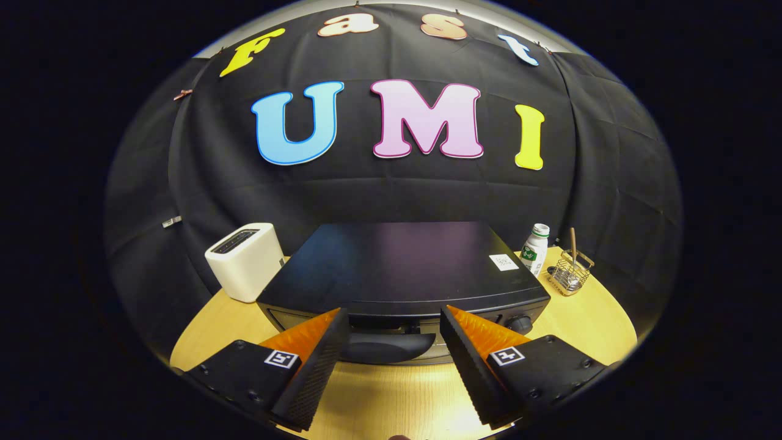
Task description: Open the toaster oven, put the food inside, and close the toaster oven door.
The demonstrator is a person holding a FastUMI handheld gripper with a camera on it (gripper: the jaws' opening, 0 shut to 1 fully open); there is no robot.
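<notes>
Gripper: spread wide, nothing between the fingers, nothing pressed; tips level with the front top edge of the toaster oven, poised above the table.
Toaster oven: just ahead of the fingers, dark and boxy, flat top facing up; door closed.
Door handle: dark curved bar on the oven front, in the gap between the two fingers, closer to the left finger; touching neither, as far as can be told.
Knob: round and dark, on the oven front just past the right finger's tip.
Sticker: small white square on the oven top, far right corner.
Table: pale wood with visible grain, rounded edge, bare patch directly under and between the fingers; bright glare near the right finger's base.
Toaster: white slot type, beyond the left finger, standing just beside the oven's left side.
Bottle: white with green label, upright, beyond the right finger, near the oven's far right corner.
Wire basket: small metal holder to the right of the bottle, a thin stick standing in it.
Wall: black cloth hung behind the table, creased in folds, wrapping around both sides.
Food: cannot be picked out anywhere.
</notes>
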